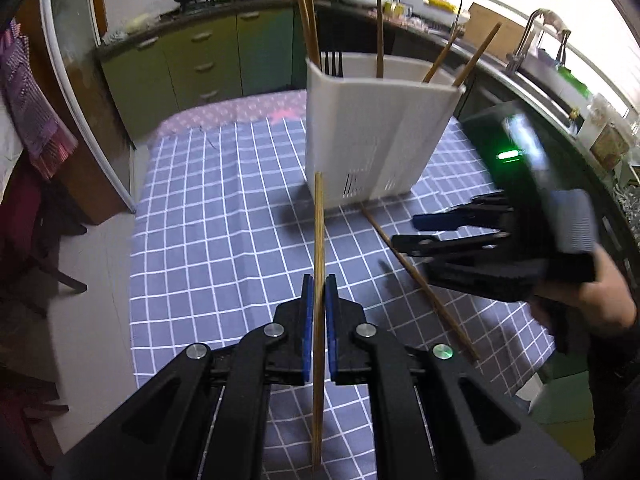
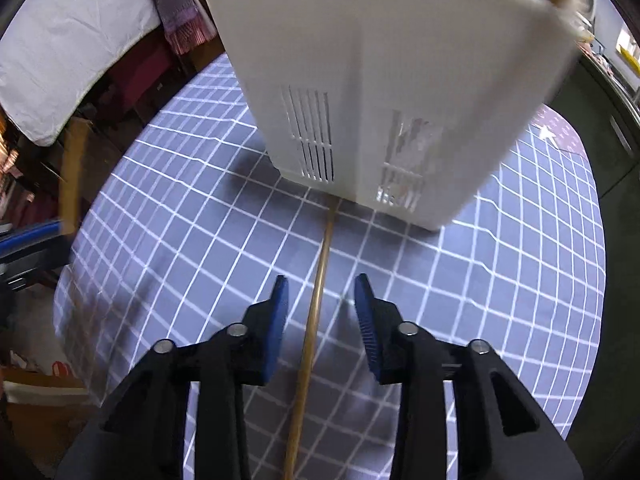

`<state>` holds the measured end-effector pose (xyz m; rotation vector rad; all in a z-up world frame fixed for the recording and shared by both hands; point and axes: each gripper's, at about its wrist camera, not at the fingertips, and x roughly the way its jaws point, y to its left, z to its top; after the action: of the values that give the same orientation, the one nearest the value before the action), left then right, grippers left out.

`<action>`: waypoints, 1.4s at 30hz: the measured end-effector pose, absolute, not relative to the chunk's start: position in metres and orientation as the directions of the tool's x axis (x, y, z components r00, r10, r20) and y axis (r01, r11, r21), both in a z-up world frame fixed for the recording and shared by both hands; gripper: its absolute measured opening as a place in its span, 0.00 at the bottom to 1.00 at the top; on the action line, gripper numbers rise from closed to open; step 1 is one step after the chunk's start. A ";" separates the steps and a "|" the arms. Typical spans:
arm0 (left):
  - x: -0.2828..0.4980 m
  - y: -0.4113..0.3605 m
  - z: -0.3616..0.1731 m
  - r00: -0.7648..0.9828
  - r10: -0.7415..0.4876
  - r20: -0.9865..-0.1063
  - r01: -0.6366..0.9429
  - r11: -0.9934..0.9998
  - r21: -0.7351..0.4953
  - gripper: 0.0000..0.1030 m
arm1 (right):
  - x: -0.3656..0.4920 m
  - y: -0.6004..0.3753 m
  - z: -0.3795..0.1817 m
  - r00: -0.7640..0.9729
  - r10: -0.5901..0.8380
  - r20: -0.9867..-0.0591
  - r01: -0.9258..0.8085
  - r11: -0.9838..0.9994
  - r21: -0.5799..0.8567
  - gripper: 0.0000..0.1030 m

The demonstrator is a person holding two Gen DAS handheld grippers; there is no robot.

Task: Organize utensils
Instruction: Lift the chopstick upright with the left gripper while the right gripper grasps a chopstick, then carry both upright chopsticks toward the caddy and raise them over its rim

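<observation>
My left gripper (image 1: 319,284) is shut on a wooden chopstick (image 1: 319,240) and holds it upright above the checked tablecloth, in front of the white utensil holder (image 1: 372,136). The holder has several chopsticks and a black fork in it. My right gripper (image 2: 321,284) is open and hovers over a second chopstick (image 2: 316,304) that lies on the cloth and runs to the holder's base (image 2: 360,100). This chopstick also shows in the left wrist view (image 1: 416,276), under the right gripper (image 1: 404,232).
The table with the blue checked cloth (image 1: 224,216) stands in a kitchen. Green cabinets (image 1: 200,56) and a stove with pans are behind it, a sink counter (image 1: 552,80) on the right, chairs and hanging cloth on the left.
</observation>
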<state>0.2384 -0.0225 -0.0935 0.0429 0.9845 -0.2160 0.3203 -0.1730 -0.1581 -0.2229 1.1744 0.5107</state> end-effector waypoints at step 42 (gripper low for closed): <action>0.207 -0.027 -0.054 0.637 -0.202 -0.744 0.245 0.968 -0.053 0.05 | 0.206 -0.278 -0.027 0.608 0.470 -0.641 -0.474 0.861 0.182 0.06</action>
<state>0.2075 -0.0271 -0.0535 0.0550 0.8430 -0.2555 0.2057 -0.2782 -0.0266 -0.0064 0.7382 0.5452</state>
